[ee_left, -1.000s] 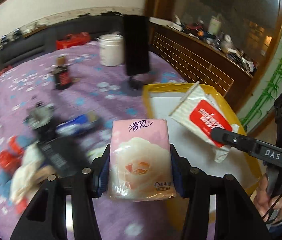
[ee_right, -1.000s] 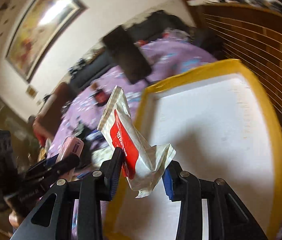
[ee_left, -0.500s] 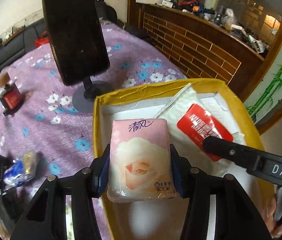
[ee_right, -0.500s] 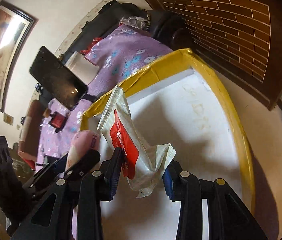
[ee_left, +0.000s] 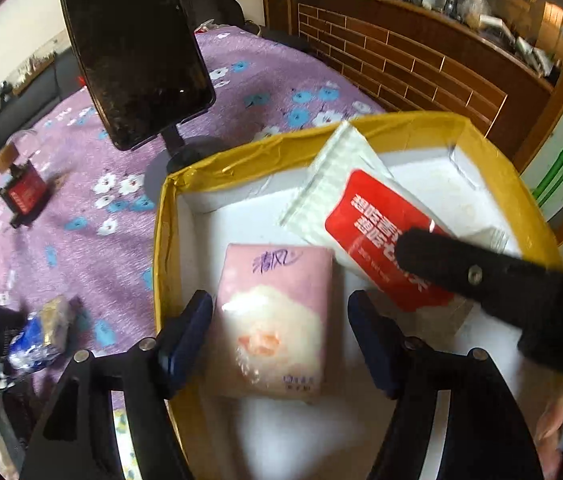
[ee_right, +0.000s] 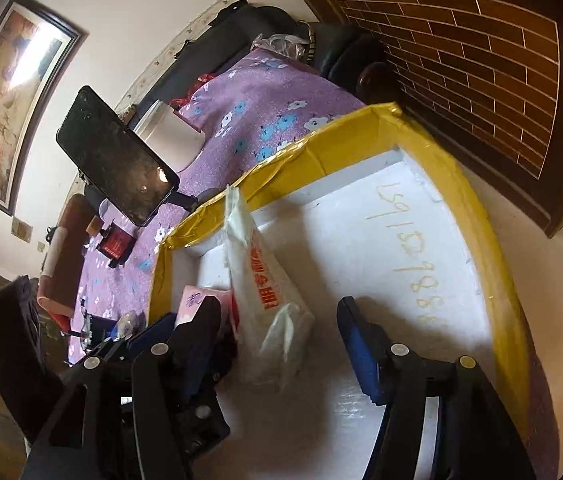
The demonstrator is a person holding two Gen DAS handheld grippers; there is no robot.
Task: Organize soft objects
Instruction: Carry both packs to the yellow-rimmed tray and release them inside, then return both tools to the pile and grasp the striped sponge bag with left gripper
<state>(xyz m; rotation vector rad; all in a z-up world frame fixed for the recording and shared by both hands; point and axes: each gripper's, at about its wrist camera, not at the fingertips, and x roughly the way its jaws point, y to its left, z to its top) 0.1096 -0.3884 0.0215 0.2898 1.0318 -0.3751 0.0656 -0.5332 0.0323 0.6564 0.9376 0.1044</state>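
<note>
A pink tissue pack (ee_left: 273, 320) lies on the white floor of the yellow-rimmed box (ee_left: 241, 160). My left gripper (ee_left: 279, 324) straddles it, jaws opening, with a gap at each pad. A white pack with a red label (ee_left: 369, 216) lies tilted just behind it, partly under the right gripper's black finger (ee_left: 481, 276). In the right wrist view that white pack (ee_right: 265, 292) slumps between the fingers of my right gripper (ee_right: 281, 340), whose jaws are opening; it leans toward the left finger and stands clear of the right pad. The pink pack (ee_right: 201, 298) peeks out beside it.
A dark phone on a stand (ee_left: 133, 52) rises just beyond the box's far left corner. On the purple floral cloth (ee_left: 81, 160) lie a small red bottle (ee_left: 23, 196) and crumpled wrappers (ee_left: 41, 336). A wooden cabinet (ee_left: 401, 64) borders the far side.
Both grippers came in over the box and sank into it. Both sets of jaws have spread, so the pink pack and the red-labelled pack now rest in the box unclamped.
</note>
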